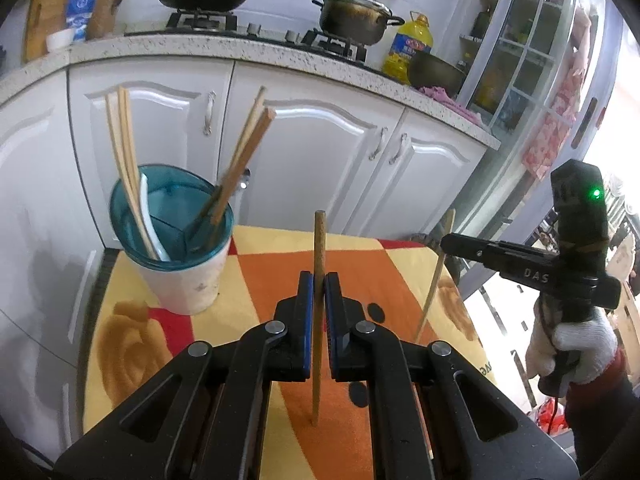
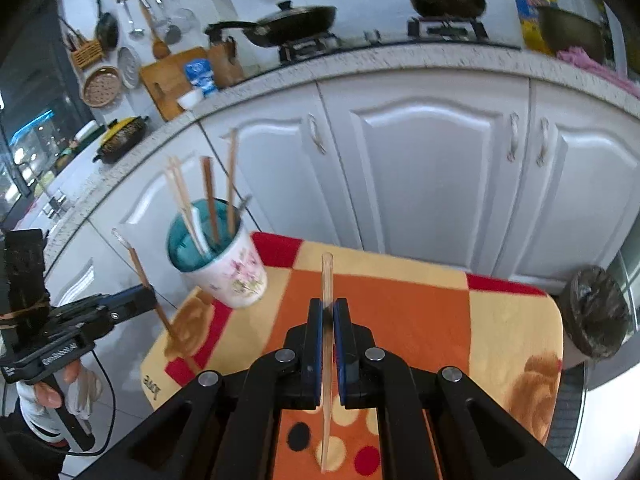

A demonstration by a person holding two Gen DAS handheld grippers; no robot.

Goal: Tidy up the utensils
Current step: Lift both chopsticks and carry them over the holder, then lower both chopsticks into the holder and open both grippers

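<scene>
Chopsticks upright, one per tool: left gripper (image 1: 319, 300) pinches dark chopstick (image 1: 319, 280), right gripper (image 2: 328, 328) pinches pale chopstick (image 2: 327, 320), both over blanket-covered table (image 1: 256, 276). Utensil holder (image 1: 176, 240) far left; carry each above rim, keep vertical, drop beside the standing chopsticks, avoiding the ceramic spoon (image 1: 148, 216)

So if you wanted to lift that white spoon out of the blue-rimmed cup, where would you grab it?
Probably by the handle of the white spoon, the only part showing above the rim of the cup. It leans against the near-left wall, bowl end buried below. Coming down from above, slightly left, would likely avoid the chopsticks slanting beside it.
</scene>
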